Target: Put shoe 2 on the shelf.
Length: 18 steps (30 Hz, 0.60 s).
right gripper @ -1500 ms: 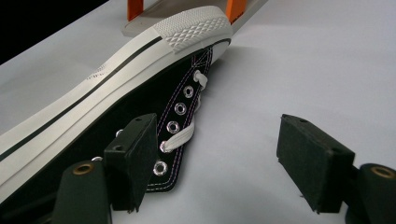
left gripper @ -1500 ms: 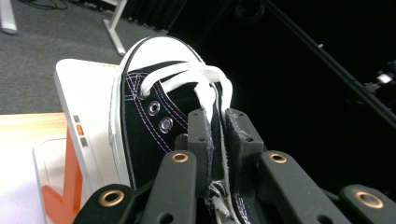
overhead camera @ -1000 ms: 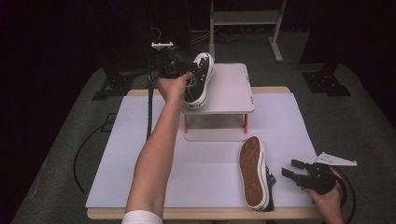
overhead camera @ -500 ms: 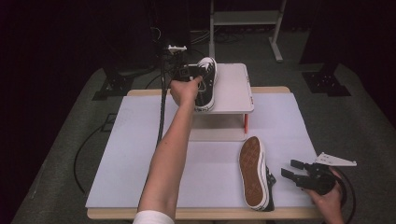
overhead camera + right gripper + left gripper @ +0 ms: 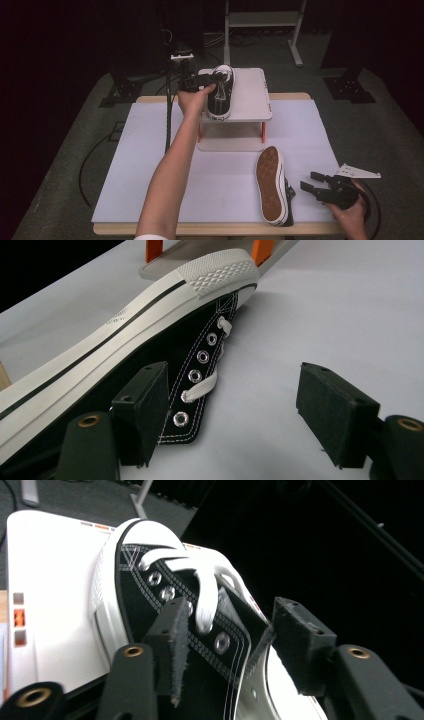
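sneaker [image 5: 221,92], black with white laces and a white toe cap, stands upright on its sole on a small white raised stand [image 5: 250,95] at the far side of the table [image 5: 150,150], toe pointing away. left gripper [image 5: 202,82] sits at the shoe's near left side; in the left gripper view [image 5: 225,635] its jaws have just been opening and now stand partly apart, straddling the laced upper and tongue without pressing on them. second sneaker [image 5: 272,185] lies on its side on the white tabletop near the front edge, tan sole facing up-left. right gripper [image 5: 314,182] rests just beside this shoe, jaws wide apart with nothing held; one jaw is close to the eyelets [image 5: 192,375].
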Motion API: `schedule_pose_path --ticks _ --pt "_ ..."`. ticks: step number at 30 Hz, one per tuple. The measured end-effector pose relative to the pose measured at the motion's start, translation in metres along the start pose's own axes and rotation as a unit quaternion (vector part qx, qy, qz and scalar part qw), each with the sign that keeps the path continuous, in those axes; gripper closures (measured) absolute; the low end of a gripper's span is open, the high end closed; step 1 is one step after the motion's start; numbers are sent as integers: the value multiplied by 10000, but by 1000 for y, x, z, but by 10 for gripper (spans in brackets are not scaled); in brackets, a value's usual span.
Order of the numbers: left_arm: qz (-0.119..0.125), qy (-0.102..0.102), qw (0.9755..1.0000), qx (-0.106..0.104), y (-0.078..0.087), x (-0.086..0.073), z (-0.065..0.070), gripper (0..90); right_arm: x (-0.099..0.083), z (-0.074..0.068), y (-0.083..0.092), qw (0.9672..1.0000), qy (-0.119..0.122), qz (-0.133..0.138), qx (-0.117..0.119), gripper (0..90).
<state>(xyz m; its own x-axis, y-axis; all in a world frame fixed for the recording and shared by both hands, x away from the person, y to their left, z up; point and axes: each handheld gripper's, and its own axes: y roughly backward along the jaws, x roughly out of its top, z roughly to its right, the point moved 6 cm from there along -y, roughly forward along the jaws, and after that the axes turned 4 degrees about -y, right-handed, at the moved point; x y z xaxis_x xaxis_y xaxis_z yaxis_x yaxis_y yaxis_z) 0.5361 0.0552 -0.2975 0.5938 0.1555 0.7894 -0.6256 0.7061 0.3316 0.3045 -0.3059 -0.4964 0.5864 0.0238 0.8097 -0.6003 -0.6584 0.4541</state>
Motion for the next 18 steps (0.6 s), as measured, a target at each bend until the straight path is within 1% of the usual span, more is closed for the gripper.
schedule_pose_path --ticks 2,3,5,10,15,18 --pt "85 -8 9999 -101 6 -1 -1 471 0 -1 -1 10000 41 -6 -1 286" --pt "76 -21 9998 -157 10 -3 -2 463 0 -2 -2 10000 29 -6 3 286" --pt "146 -31 9996 -251 17 -4 -3 452 0 -3 -4 10000 40 -48 3 286" --pt "184 -212 9988 -394 35 -8 -3 423 0 -3 -5 10000 20 -69 -18 286" --pt "293 -176 9981 -519 49 -14 -5 410 0 -4 -6 10000 -9 -75 -28 286" --pt "278 -224 9976 -591 56 -21 -7 407 -1 -5 -7 10000 -35 -76 -13 286"
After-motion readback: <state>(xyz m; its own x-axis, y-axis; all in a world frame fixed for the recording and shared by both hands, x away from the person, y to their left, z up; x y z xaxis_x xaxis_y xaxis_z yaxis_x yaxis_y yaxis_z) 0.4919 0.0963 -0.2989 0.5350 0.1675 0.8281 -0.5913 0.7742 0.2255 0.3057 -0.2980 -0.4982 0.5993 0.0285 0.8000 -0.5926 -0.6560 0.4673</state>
